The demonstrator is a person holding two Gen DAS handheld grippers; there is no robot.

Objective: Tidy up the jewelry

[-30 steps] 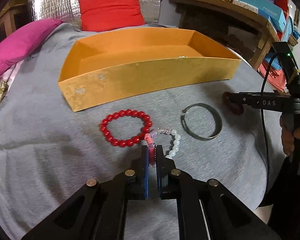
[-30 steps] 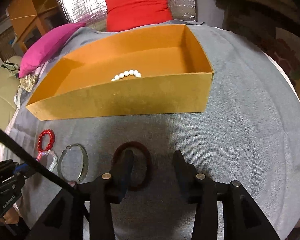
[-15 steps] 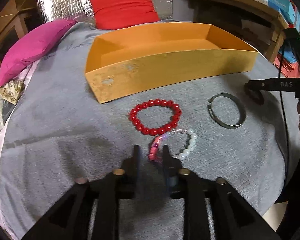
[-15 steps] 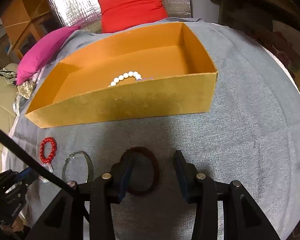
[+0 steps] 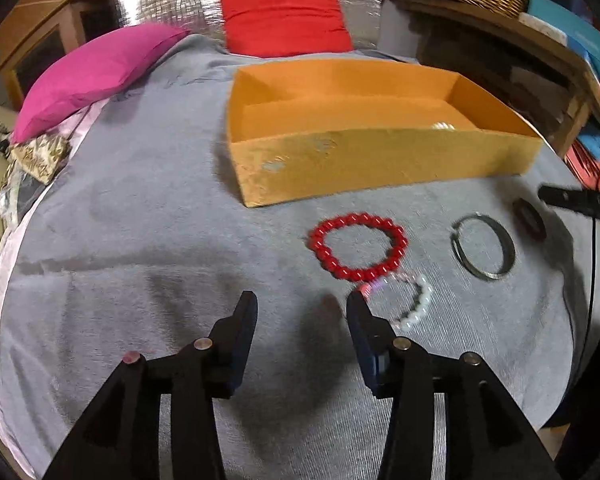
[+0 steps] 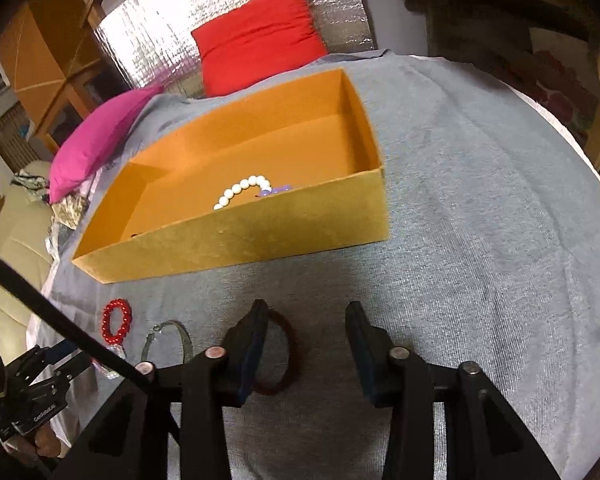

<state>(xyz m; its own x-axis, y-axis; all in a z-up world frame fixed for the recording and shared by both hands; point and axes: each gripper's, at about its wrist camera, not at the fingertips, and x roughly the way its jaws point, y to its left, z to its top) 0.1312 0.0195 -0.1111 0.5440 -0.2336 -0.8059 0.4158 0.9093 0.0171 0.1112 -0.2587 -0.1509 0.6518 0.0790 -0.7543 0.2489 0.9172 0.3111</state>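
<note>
Bracelets: 4 loose on the grey cloth, 6 o'clock of the orange tray (image 5: 380, 168). Dark red bangle (image 6: 286, 354) lies at 9 o'clock inside right gripper (image 6: 306, 322), fingers closing, not yet pinching. Left gripper (image 5: 302, 306) fingers opening, empty; pearl bracelet (image 5: 410, 300) at 3 o'clock.

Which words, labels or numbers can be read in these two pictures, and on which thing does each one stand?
"DAS": white letters on the right gripper at the right edge of the left wrist view; blurred, so this reading is uncertain.
White lettering on the left gripper at the lower left of the right wrist view: too small to read.
Blue boxes on the shelf, left wrist view: no print can be read.
Nothing else bears text.
</note>
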